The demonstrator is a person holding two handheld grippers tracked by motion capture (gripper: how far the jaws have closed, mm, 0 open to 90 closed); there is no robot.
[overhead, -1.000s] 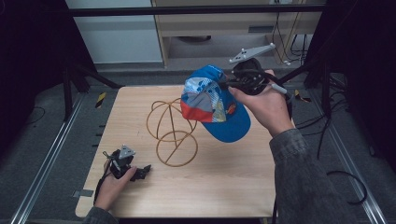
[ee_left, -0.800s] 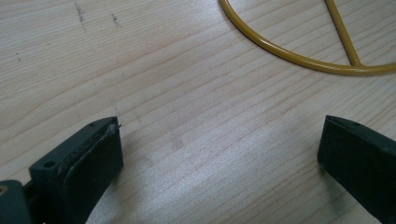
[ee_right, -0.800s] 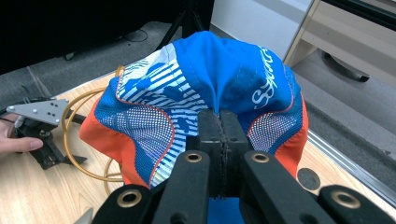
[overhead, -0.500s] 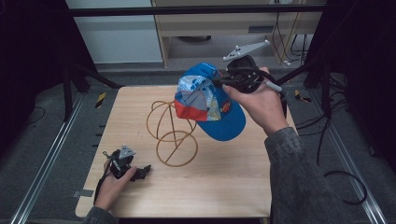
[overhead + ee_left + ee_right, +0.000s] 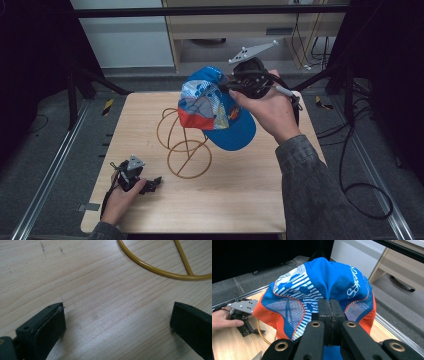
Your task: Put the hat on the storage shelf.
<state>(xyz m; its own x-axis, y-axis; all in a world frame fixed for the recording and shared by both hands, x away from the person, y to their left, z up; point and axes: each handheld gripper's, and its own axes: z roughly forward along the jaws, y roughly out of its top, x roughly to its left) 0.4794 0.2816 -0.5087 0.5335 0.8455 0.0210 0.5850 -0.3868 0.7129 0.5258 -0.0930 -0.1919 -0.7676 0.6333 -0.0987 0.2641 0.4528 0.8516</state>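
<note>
Cap: soft blue, white and orange fabric cap [image 5: 212, 107] is hanging limp, light, upper centre.
Right tool [image 5: 231, 86]: pinching crown fabric; firmer hold likely near brim.
Left tool [image 5: 150, 184]: resting spread on wooden worktop [image 5: 240, 190].

Grey sleeve [image 5: 310, 185], blk fingers [image 5: 47, 325]

The blue cap [image 5: 215, 107] with white-striped panels, orange-red mesh edging and a blue brim hangs crown-pinched between the closed jaws of the right hand-held gripper [image 5: 231, 86], tilted brim-down just above and touching the gold wire stand [image 5: 182, 145] below that hand-held gripper.
</note>
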